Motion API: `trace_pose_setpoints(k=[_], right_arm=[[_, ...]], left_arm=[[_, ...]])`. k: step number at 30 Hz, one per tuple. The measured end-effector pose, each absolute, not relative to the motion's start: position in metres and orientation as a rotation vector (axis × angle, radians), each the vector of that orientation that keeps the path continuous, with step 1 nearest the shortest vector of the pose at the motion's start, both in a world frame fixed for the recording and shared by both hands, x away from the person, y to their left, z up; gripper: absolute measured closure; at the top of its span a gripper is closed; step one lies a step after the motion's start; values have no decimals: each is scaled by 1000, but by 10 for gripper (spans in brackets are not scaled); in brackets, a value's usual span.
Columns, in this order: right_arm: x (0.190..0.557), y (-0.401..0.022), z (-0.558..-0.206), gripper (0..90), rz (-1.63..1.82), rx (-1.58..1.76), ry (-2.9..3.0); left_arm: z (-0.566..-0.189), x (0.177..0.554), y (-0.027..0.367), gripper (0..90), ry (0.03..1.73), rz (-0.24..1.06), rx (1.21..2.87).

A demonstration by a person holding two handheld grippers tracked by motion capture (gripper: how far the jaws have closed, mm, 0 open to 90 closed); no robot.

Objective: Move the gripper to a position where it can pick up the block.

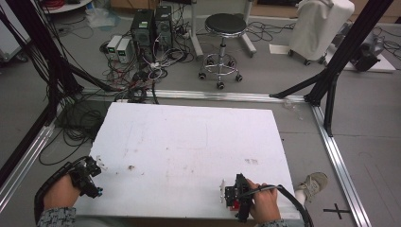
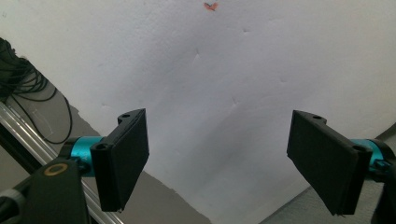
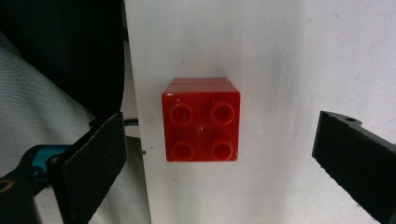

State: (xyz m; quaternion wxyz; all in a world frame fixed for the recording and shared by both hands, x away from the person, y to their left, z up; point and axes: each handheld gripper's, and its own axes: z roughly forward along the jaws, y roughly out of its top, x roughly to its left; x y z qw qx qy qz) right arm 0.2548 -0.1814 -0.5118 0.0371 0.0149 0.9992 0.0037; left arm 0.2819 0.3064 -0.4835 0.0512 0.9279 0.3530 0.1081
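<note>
1. White and faintly scuffed, the foam tabletop (image 1: 189,142) fills the middle of the high view, with grey floor and a tangle of black cables (image 1: 80,123) off its far left corner.
2. A black-seated rolling stool (image 1: 225,42) stands on the floor beyond the table's far edge, well apart from both hands.
3. The right gripper (image 3: 219,154) is held at the table's near edge, toward the right corner, pointing down at the surface; its two black jaws stand wide apart with nothing between their pads.
4. The left gripper (image 2: 217,163) hovers over the near left corner of the table, its jaws likewise spread wide and empty, white foam showing between them.
5. A red four-stud building brick (image 3: 201,119) sits studs-up on the tabletop, right by the table's edge. In the right gripper view it lies between the two open jaws and a little ahead of them, touching neither.
</note>
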Motion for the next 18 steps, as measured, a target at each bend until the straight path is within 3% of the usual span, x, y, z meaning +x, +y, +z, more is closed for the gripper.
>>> trace_pose_setpoints(k=[18], right_arm=[[254,-175,-522,26,-33,17,3082]], left_arm=[[-485,282,306,211,1083,331,2814]])
